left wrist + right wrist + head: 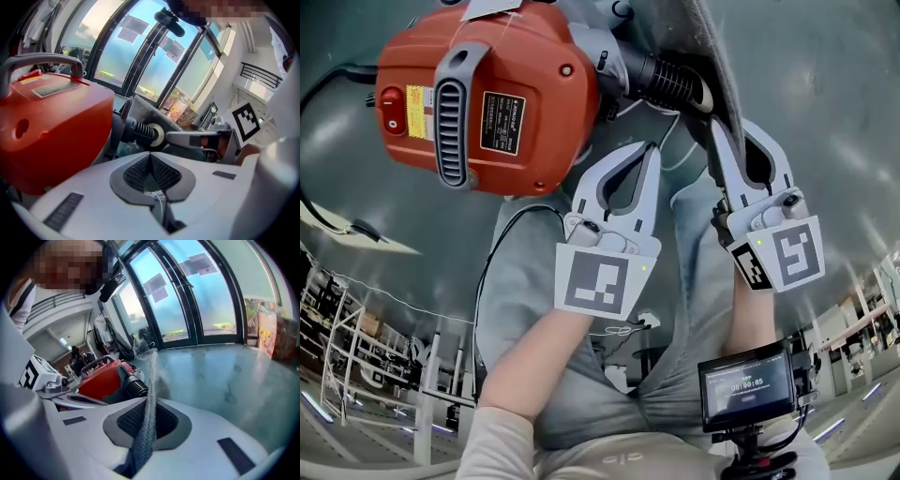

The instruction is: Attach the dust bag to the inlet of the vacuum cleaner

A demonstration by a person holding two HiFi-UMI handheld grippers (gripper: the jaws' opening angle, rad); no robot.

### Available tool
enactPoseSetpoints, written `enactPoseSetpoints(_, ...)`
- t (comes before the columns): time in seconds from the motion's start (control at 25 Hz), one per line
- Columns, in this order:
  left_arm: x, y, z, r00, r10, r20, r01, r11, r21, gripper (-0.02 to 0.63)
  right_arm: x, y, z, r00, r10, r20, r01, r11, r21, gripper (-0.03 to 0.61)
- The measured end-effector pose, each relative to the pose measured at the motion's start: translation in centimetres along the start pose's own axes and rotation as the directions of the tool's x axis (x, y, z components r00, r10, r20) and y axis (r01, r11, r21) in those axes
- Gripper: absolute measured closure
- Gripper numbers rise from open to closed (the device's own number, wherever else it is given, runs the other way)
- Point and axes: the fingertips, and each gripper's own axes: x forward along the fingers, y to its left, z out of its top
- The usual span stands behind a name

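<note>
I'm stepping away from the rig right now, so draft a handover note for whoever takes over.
Left tool: shut on a thin white string.
Right tool: shut on the grey mesh fabric dust bag, held beside the black ribbed inlet of the red plastic vacuum cleaner.
Done: bag gripped, close to the inlet.
Left to do: the inlet's mouth is bare; fit the bag's opening over it and fasten.
</note>
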Motion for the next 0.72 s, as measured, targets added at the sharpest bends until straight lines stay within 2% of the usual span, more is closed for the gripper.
enactPoseSetpoints(0.12, 0.3, -0.9, 0.0, 1.0, -0.026, -0.009, 0.026, 1.0, 0.005, 0.607, 0.0, 0.0, 0.9, 0.998, -0.068, -0.004, 0.067, 0.988, -0.136, 0.549)
enactPoseSetpoints(0.2, 0.6, -1.4, 0.1, 0.999, -0.041, -0.01, 0.041, 0.999, 0.008, 0.607, 0.5, 0.2, 1.3, 0.996, -0.083, -0.011, 0.079, 0.977, -0.197, 0.549)
enactPoseSetpoints(0.36, 0.7, -1.6, -0.1, 0.999, -0.042, -0.014, 0.042, 0.999, 0.005, 0.607, 0.8, 1.4, 0.9, 0.992, -0.095, -0.082, 0.071, 0.965, -0.252, 0.549)
enactPoseSetpoints(0.44, 0.7, -1.4, -0.3, 0.999, -0.031, -0.025, 0.03, 0.999, -0.015, 0.607, 0.2, 1.6, 0.3, 0.993, -0.068, -0.101, 0.045, 0.976, -0.214, 0.549)
enactPoseSetpoints(0.6, 0.9, -1.2, -0.9, 0.999, -0.025, -0.045, 0.024, 0.999, -0.023, 0.607, -0.4, 1.3, -1.5, 0.993, 0.005, -0.12, -0.008, 1.0, -0.021, 0.548)
enactPoseSetpoints(0.72, 0.9, -0.9, -1.3, 0.998, -0.021, -0.06, 0.02, 1.0, -0.019, 0.607, -0.3, 1.7, -1.9, 0.993, 0.036, -0.111, -0.034, 0.999, 0.017, 0.548)
